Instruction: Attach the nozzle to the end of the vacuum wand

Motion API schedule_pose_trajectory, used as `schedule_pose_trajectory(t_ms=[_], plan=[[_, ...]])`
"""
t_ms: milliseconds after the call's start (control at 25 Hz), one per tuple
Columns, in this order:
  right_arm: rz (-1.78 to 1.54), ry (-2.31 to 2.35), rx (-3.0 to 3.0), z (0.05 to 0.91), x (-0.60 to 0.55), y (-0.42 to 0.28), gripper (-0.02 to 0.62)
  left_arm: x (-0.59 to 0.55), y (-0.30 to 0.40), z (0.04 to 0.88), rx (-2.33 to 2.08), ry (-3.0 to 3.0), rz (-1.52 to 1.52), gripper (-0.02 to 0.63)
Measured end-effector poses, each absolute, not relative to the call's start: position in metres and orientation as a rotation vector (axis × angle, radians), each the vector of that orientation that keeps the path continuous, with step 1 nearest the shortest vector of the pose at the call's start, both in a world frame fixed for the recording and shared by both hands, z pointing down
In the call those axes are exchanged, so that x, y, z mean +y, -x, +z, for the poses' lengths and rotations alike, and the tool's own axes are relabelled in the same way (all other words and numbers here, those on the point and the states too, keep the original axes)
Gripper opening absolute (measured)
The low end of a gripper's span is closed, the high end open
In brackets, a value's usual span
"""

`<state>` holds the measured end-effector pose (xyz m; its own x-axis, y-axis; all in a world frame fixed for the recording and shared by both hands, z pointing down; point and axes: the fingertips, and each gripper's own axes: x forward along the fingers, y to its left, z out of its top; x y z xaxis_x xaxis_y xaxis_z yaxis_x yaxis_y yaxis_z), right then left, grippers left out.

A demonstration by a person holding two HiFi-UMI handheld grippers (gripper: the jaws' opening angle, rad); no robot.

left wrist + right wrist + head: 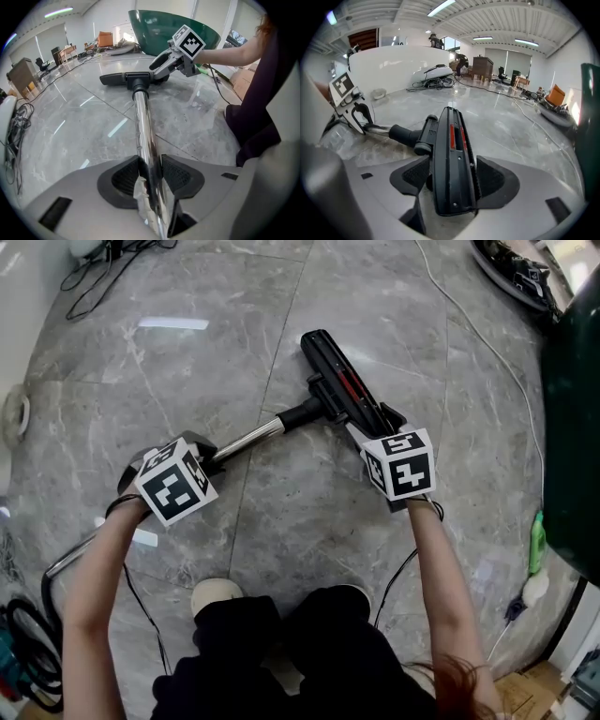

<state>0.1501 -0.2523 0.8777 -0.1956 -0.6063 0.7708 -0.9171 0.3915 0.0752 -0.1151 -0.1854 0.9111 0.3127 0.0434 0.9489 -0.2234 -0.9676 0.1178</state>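
The vacuum wand lies on the grey marble floor, running from the lower left of the head view up toward the centre. Its chrome tube meets the black neck of the nozzle with no gap showing between them. The nozzle is a long, flat black head with a red strip along its top, and it stretches from the upper centre of the frame down toward the right

The left gripper points steeply down at the left of the head view. In the left gripper view its jaws are clenched on the wand, with both dark ribbed pads pressed against the chrome tube. At the top of that view the tube ends at the nozzle, where the right gripper sits

In the right gripper view the right gripper grasps the near end of the nozzle, one pad on each long side. The wand leads off to the left of that frame, toward the left gripper

A dark green shape fills the right edge of the head view. Cables trail over the floor at the top
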Motion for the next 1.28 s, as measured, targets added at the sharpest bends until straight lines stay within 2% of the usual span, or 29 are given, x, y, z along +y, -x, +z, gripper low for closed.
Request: schedule_pose_trajectory(t_ms=[120,280,440,680,880,1280], plan=[[0.501,-1.258,-1.889,0.882,-0.254,-0.158,0.353,-0.187,0.116,0.912,-0.178,-2.347,1.725,0.160],[0.721,-1.128,-1.918,0.900,-0.251,-0.165,0.402,-0.186,0.116,0.911,-0.158,-2.335,1.739,0.161],[0.901,-0.941,-1.900,0.916,-0.249,-0.158,0.402,-0.185,0.115,0.911,-0.139,-2.329,1.735,0.161],[0.791,-0.776,-1.864,0.920,-0.242,-0.154,0.399,-0.185,0.115,0.912,-0.129,-2.327,1.727,0.161],[0.822,-0.845,-1.965,0.911,-0.242,-0.154,0.394,-0.187,0.116,0.913,-0.147,-2.323,1.722,0.161],[0.568,-0.886,-2.072,0.865,-0.255,-0.142,0.388,-0.176,0.115,0.926,-0.149,-2.314,1.674,0.159]])
